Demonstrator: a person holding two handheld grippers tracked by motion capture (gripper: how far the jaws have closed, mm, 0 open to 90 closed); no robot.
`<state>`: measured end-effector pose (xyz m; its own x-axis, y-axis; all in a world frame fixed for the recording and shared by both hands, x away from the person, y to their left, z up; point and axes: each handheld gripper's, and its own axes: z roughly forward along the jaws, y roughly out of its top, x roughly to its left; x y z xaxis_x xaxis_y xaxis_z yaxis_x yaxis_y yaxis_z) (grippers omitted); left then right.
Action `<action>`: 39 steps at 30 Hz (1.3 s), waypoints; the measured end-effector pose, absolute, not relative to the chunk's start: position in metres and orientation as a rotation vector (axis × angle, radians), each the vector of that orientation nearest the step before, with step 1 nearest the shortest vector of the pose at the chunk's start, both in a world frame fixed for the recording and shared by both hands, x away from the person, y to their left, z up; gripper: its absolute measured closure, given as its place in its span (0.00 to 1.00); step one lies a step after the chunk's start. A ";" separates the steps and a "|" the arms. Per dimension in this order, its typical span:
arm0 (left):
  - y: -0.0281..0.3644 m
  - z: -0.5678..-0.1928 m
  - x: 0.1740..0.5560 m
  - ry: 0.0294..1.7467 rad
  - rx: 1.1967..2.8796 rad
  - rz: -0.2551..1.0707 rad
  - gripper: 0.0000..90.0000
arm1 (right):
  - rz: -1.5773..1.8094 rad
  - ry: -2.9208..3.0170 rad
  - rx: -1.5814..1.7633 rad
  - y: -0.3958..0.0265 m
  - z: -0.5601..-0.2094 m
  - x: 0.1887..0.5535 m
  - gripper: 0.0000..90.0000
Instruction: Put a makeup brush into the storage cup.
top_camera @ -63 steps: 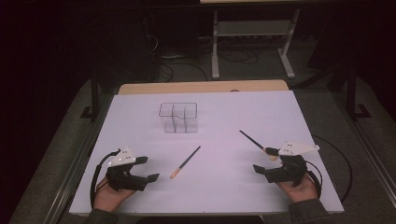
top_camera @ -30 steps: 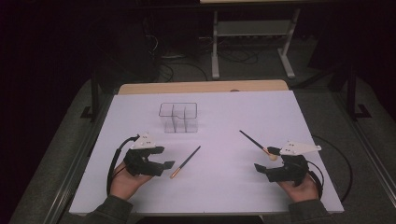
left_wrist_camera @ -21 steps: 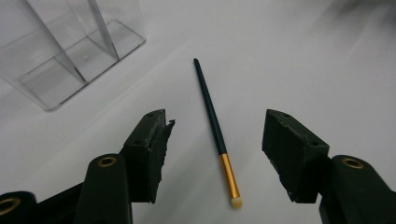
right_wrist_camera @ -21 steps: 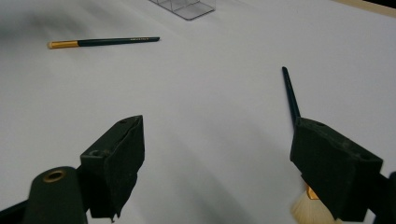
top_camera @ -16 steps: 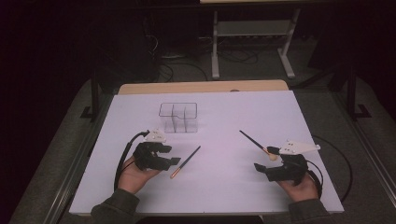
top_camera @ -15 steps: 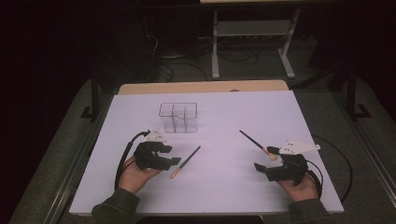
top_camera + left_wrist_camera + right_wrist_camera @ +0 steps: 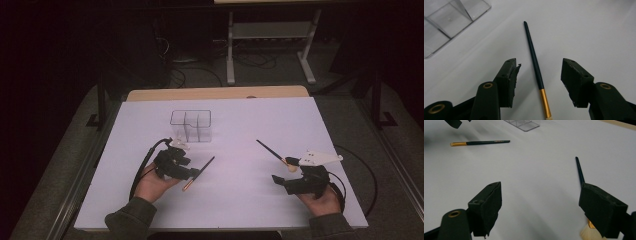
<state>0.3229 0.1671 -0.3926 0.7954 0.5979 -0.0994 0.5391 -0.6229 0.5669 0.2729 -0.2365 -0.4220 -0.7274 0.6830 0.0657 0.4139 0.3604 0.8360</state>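
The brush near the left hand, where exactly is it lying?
In the left gripper view the brush lies flat on the white table between the open jaws, untouched, with the clear organizer beyond it.

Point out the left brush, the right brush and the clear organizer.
left brush (image 7: 534,56), left gripper view, on the dark handle between the open jaws.
right brush (image 7: 267,149), high view, on the dark handle.
organizer (image 7: 191,113), high view, on the far rim.
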 end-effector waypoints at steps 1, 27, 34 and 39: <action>0.166 -0.393 0.324 0.840 2.394 0.129 0.51 | 1.304 2.334 0.968 -0.237 -0.422 0.273 0.19; 0.146 -0.411 0.332 0.895 2.523 0.070 0.68 | 1.302 2.338 0.961 -0.235 -0.421 0.273 0.20; 0.143 -0.415 0.332 0.891 2.554 0.078 0.74 | 1.294 2.339 0.950 -0.235 -0.422 0.273 0.20; 0.142 -0.416 0.331 0.888 2.577 0.089 0.78 | 1.293 2.341 0.948 -0.234 -0.422 0.273 0.20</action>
